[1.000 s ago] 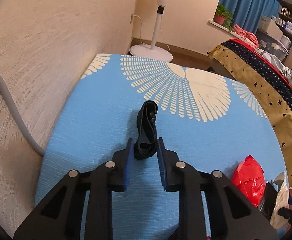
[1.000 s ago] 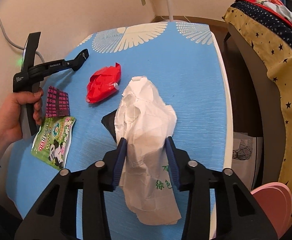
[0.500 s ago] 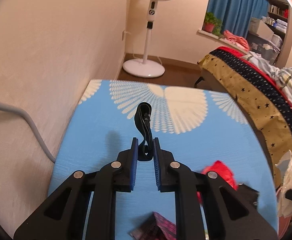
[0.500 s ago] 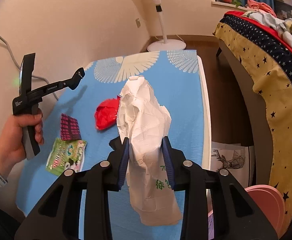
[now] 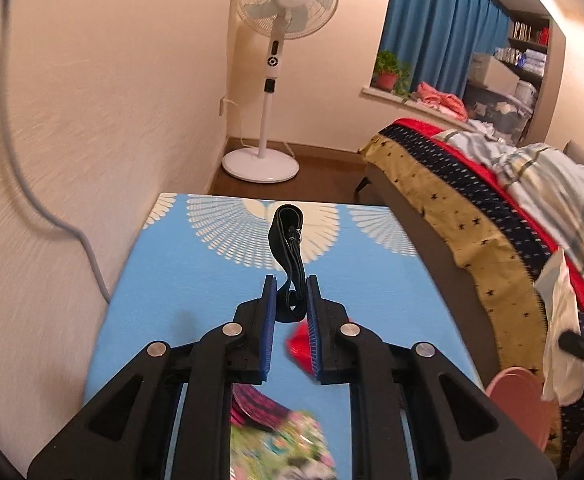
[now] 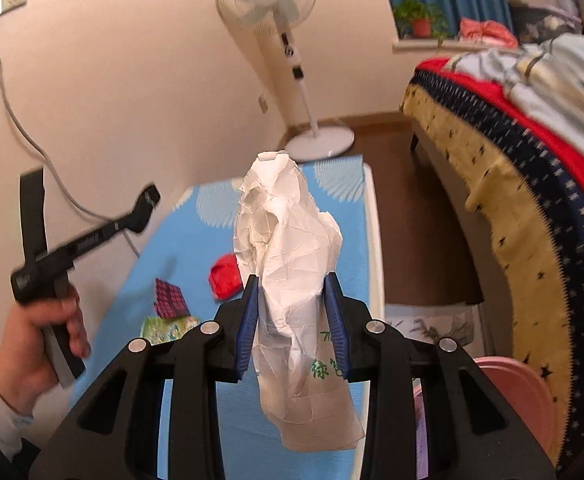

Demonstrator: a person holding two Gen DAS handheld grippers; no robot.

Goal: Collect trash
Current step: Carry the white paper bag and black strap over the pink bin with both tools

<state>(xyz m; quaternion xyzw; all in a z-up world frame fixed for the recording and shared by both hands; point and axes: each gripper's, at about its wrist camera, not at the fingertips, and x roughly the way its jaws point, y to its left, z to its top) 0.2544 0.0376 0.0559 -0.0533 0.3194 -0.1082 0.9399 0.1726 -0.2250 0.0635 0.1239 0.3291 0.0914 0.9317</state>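
Above the blue table [image 5: 195, 280], we clamp a black strap [image 5: 289, 264] in our left gripper [image 5: 290, 300], crumpled white paper [image 6: 287, 248] in our right gripper [image 6: 292, 304]; red wrapper [image 6: 224, 276] at ten o'clock.

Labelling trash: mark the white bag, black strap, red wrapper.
white bag [image 6: 287, 248], right wrist view, crumpled upper body.
black strap [image 5: 287, 236], left wrist view, upper loop.
red wrapper [image 6: 224, 276], right wrist view, centre.
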